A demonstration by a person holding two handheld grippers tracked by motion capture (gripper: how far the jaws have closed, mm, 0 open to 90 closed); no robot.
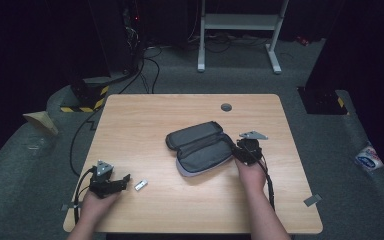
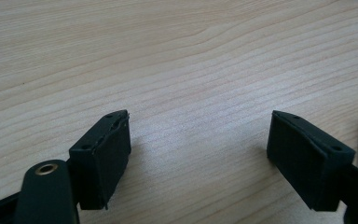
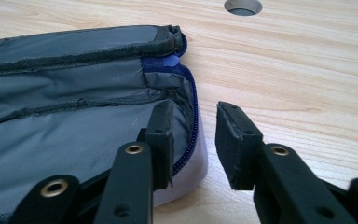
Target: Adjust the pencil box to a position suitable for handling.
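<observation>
Grey fabric pouch [image 1: 201, 147] lies unzipped and folded open near the middle of the bench [image 1: 145, 115], its two halves side by side, a blue zipper [image 3: 192, 116] running round the edge. Right tool [image 1: 242, 150] sits at the pouch's near-right end, held by the person's right hand [image 1: 252, 173]. In the right gripper view the jaws are spread a little and straddle the pouch's rim: one pad [image 3: 162, 135] sits over the grey lining inside, the other on the outside over bare wood, with the zipper edge in the gap. Can't tell if either pad touches the fabric; nothing is pinched. Round grommet hole [image 3: 243, 6] in the bench lies ahead of that tool, beyond the pouch. Left tool [image 1: 119, 182] is well apart from the pouch, at the near-left of the bench, in the left hand [image 1: 97, 201]. Its jaws are spread wide with bare wood between them. Small white-and-silver item [image 1: 140, 184] lies just beside that tool on its right; its edge shows next to the right jaw in the left gripper view. Too small to identify.
</observation>
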